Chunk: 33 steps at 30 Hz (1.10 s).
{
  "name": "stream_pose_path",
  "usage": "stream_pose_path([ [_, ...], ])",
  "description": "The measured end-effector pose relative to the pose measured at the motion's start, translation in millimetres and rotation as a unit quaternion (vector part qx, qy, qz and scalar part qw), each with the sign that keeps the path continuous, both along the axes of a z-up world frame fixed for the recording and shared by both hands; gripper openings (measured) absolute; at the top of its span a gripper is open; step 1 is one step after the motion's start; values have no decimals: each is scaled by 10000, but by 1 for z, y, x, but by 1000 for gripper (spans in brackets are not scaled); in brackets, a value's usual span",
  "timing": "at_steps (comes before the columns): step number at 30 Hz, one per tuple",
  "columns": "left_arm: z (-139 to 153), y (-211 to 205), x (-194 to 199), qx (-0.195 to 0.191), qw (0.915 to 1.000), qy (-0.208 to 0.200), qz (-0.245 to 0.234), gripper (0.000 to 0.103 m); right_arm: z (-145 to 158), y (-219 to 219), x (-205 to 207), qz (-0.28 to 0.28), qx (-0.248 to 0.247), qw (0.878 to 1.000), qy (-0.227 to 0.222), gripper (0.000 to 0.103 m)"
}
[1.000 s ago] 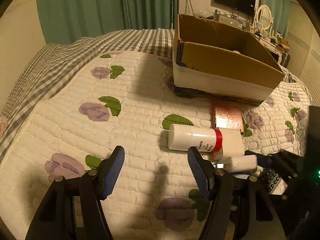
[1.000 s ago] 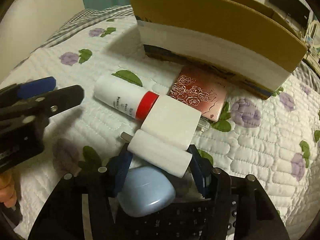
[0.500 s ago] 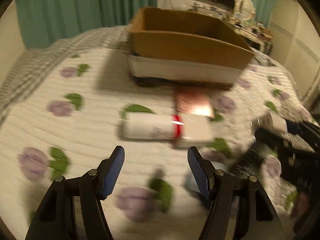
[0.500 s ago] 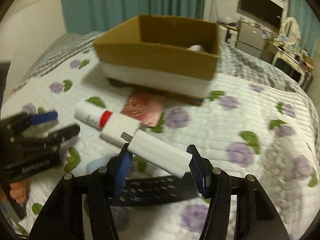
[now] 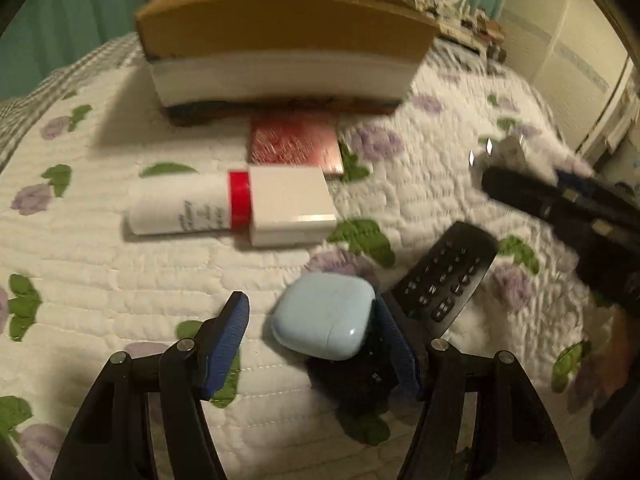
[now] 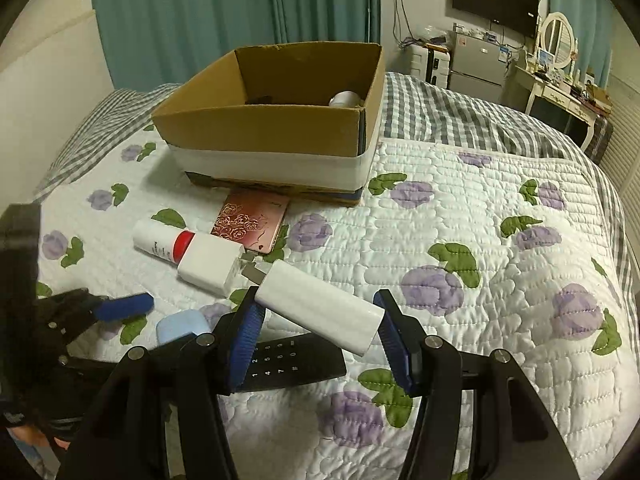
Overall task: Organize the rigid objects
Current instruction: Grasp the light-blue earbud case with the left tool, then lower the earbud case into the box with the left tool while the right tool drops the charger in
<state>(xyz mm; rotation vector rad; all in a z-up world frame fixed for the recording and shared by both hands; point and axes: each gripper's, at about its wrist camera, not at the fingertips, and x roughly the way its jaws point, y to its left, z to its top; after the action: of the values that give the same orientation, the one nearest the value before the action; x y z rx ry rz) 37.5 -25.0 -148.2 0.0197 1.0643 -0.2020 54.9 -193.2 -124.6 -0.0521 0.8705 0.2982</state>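
The right gripper (image 6: 318, 330) has its blue-padded fingers (image 6: 245, 342) clamped on a white rounded plastic bar with a metal plug at one end (image 6: 320, 312), held tilted above the white quilted bedspread with purple flowers (image 6: 480, 264). Directly beneath it lies a black remote control with number keys (image 6: 292, 364), flat on the bed.

The left gripper (image 5: 312, 344) has its fingers (image 5: 226, 334) spread apart, one on either side of a pale blue rounded plastic case (image 5: 324, 314) — whether the pads touch it is hard to tell. The case rests on the quilt just beside the remote, and the right finger overlaps the remote's near end.

Farther out, a white cylindrical bottle with a red band (image 5: 184, 208) lies on its side, its red end touching a white rectangular block (image 5: 292, 204). Behind the block sits a flat pink case embossed with roses (image 6: 252, 220), near the base of an open brown cardboard box with a white band around its lower part (image 6: 272, 136). A white rounded object (image 6: 344, 99) shows inside the box at its far corner — too small to identify.
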Motion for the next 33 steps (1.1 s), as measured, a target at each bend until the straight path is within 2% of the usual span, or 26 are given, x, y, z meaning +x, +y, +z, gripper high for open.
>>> stream_pose_path([
  [4, -2, 2, 3, -105, 9999, 1, 32, 68, 0, 0, 0, 7, -18, 10000, 0, 56],
  [6, -2, 2, 1, -143, 9999, -22, -15, 64, 1, 0, -1, 13, -45, 10000, -20, 56],
  [8, -1, 3, 0, -273, 9996, 25, -91, 53, 3, 1, -3, 14, -63, 10000, -49, 56],
  [13, 11, 2, -7, -188, 9996, -183, 34, 53, 10, 1, -12, 13, -106, 9998, -156, 56],
  [18, 51, 4, -19, -33, 9965, -815, 159, 53, 22, -3, -20, -16, -44, 9997, -225, 56],
  [22, 90, 8, -17, -82, 9927, -1192, 181, 53, 48, -3, -22, 53, -32, 9990, -447, 56],
  [26, 134, 13, 1, -26, 9865, -1614, 276, 53, 84, 3, -11, 224, -67, 9967, -771, 56],
  [33, 187, 20, 57, 197, 9760, -2132, 407, 53, 139, 16, 38, 390, -17, 9917, -1227, 56],
])
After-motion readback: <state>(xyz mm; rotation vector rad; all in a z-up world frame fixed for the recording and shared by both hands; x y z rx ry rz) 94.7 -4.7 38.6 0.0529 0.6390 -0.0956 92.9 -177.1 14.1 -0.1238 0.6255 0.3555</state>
